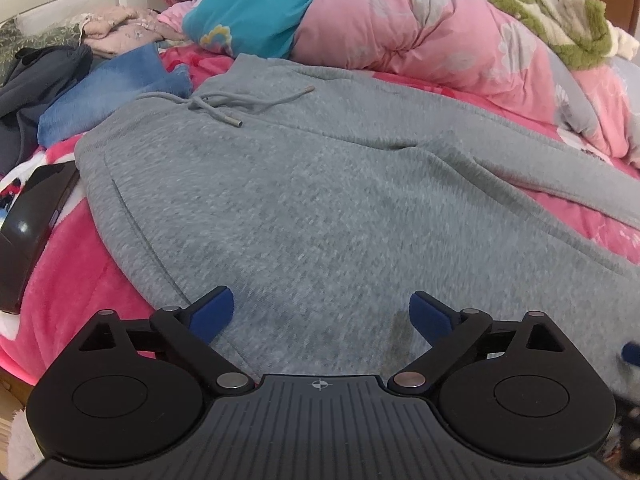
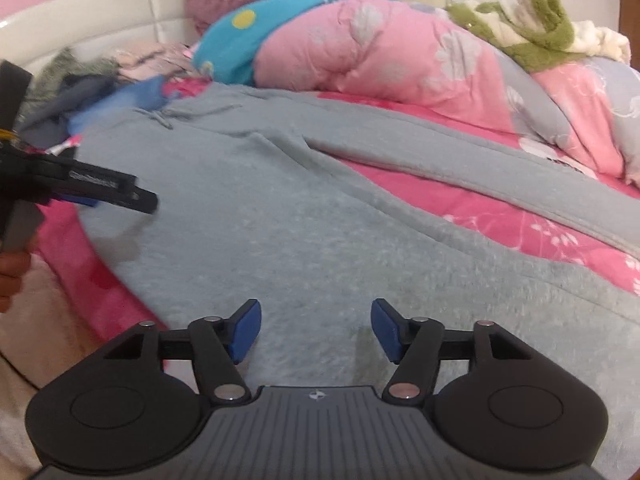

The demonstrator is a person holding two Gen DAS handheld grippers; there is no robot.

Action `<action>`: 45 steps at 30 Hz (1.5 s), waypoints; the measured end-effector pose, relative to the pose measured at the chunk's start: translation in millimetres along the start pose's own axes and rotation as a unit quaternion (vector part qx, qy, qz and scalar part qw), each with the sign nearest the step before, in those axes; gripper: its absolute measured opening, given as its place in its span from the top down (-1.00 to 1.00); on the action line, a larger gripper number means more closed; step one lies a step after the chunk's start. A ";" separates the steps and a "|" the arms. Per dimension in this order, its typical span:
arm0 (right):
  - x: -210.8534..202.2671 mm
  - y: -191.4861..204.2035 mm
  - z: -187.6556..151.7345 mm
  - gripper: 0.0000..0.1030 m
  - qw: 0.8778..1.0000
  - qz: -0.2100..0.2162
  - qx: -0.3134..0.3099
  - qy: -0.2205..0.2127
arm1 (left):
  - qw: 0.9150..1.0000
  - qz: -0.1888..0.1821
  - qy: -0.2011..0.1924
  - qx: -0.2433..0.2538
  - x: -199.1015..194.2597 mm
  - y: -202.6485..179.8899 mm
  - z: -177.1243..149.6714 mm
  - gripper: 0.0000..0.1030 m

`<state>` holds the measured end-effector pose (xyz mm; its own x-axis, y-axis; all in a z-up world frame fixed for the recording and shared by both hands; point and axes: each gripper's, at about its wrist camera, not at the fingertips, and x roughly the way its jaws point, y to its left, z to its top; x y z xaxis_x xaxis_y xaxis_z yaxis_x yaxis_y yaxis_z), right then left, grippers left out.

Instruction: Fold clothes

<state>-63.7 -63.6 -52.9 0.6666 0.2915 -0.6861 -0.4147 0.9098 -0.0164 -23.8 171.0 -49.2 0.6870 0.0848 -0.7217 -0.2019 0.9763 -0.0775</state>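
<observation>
1. One pair of grey sweatpants [image 1: 320,184] lay spread across the near middle of the bed, its two legs running to the right.
2. One drawstring [image 1: 224,106] sat at the waistband, far left, with two metal tips showing.
3. One pink blanket [image 1: 80,280] covered the bed under the sweatpants.
4. One pink quilt [image 1: 420,36] was bunched along the far side.
5. One turquoise pillow [image 1: 256,12] lay at the far left of the quilt.
6. One green and cream fleece [image 1: 560,20] lay on the far right.
7. One blue garment [image 1: 104,92] and one dark garment [image 1: 36,80] lay at the far left.
8. Two grippers were there: the left gripper [image 1: 321,314] and the right gripper [image 2: 316,330], each with two blue pads.
</observation>
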 end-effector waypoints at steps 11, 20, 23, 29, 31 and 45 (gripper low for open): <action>9.1 -7.5 1.2 -0.53 0.999 -0.037 0.037 0.002 | 1.000 0.012 0.002 0.011 3.3 -6.6 -1.1 -0.96; 16.5 -7.1 -3.4 -1.00 0.999 -0.020 0.048 0.011 | 1.000 0.025 0.003 0.018 6.6 -11.8 -2.4 -1.00; 14.8 -4.8 0.0 -1.00 0.999 -0.028 0.044 0.008 | 0.999 0.029 0.002 0.020 7.4 -13.1 -2.9 -1.00; 16.3 3.7 4.0 -1.00 0.999 -0.053 0.011 -0.001 | 0.999 0.029 -0.003 0.014 7.3 -12.9 -4.1 -1.00; 18.8 8.2 4.1 -1.00 0.998 -0.065 -0.010 -0.004 | 1.000 0.025 -0.005 0.008 6.6 -11.2 -4.2 -1.00; -30.9 11.8 -15.0 -0.96 0.995 0.079 -0.011 -0.064 | 0.994 0.023 -0.044 -0.100 -22.2 32.0 -5.7 -1.00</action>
<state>-98.5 -66.3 -42.8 0.6641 0.4672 -0.5837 -0.5336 0.8430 0.0676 -49.5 199.2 -39.6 0.7301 0.1538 -0.6658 -0.3629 0.9129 -0.1870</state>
